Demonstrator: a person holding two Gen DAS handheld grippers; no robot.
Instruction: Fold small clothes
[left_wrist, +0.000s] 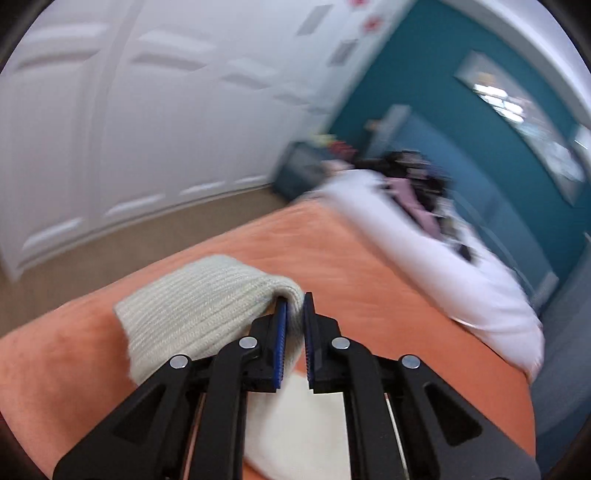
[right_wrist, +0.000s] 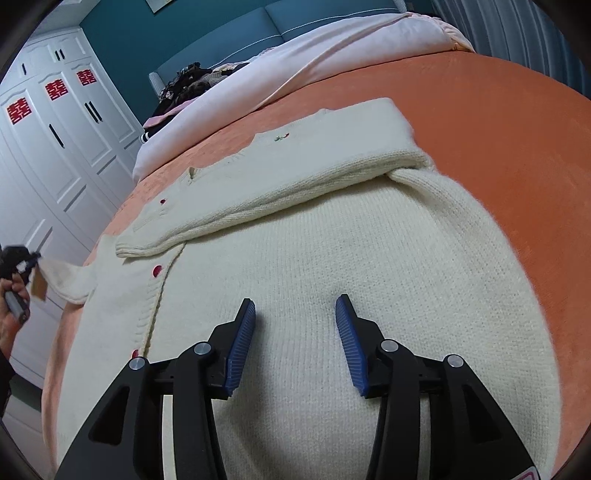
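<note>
A cream knit cardigan (right_wrist: 332, 258) with red buttons lies spread on the orange bedspread (right_wrist: 498, 129). One sleeve (right_wrist: 295, 184) is folded across its chest. My left gripper (left_wrist: 294, 306) is shut on the cuff of the other sleeve (left_wrist: 199, 306) and holds it lifted off the bed. It also shows in the right wrist view (right_wrist: 22, 258) at the far left, pulling that sleeve (right_wrist: 66, 277) outward. My right gripper (right_wrist: 295, 306) is open, its fingers resting just above the cardigan's body.
A white duvet (right_wrist: 277, 74) and a pile of dark clothes (right_wrist: 184, 85) lie at the head of the bed by the teal headboard (right_wrist: 295, 18). White wardrobe doors (right_wrist: 55, 147) stand to the left. The bed's left edge is near the held sleeve.
</note>
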